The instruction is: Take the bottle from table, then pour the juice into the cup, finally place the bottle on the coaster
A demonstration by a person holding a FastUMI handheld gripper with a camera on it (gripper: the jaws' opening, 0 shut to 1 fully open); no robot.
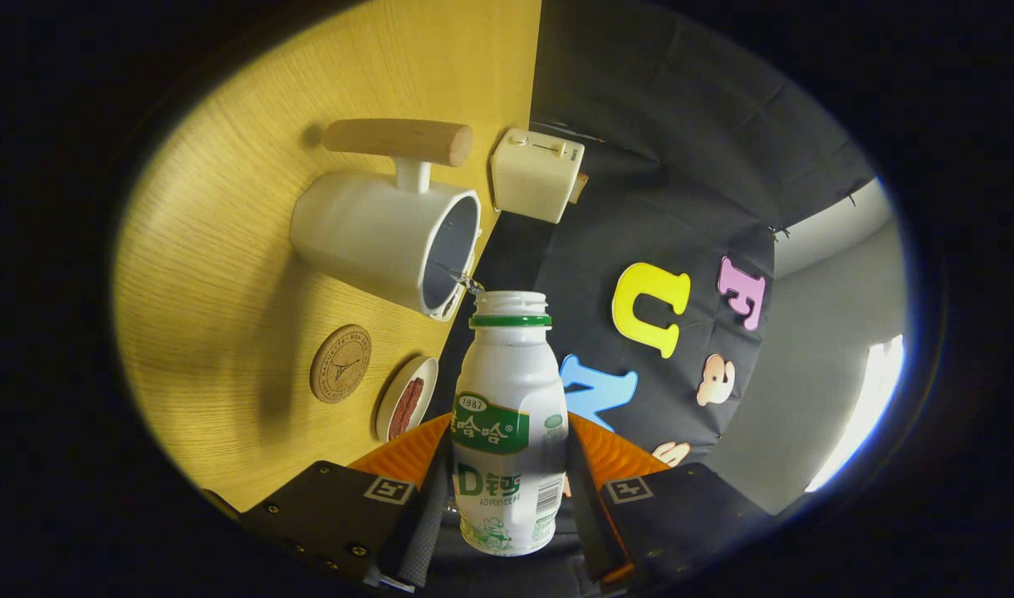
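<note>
A small white bottle (pixel 507 415) with a green label and a green neck ring stands between my fingers, and my gripper (pixel 507 490) is shut on its body. The view is rolled, so the wooden table (pixel 249 274) looks like a wall on the bottle's left. The bottle's open mouth is at the rim of a white cup (pixel 390 237) with a wooden handle. A thin stream of liquid runs from the mouth over the cup's rim. A round cork coaster (pixel 340 363) lies on the table beside the cup, nearer to my fingers.
A small white dish (pixel 407 399) holding something reddish sits next to the coaster, close to my fingers. A cream box-shaped appliance (pixel 536 173) stands at the table's far end beyond the cup. The booth's black cloth wall hangs behind the bottle.
</note>
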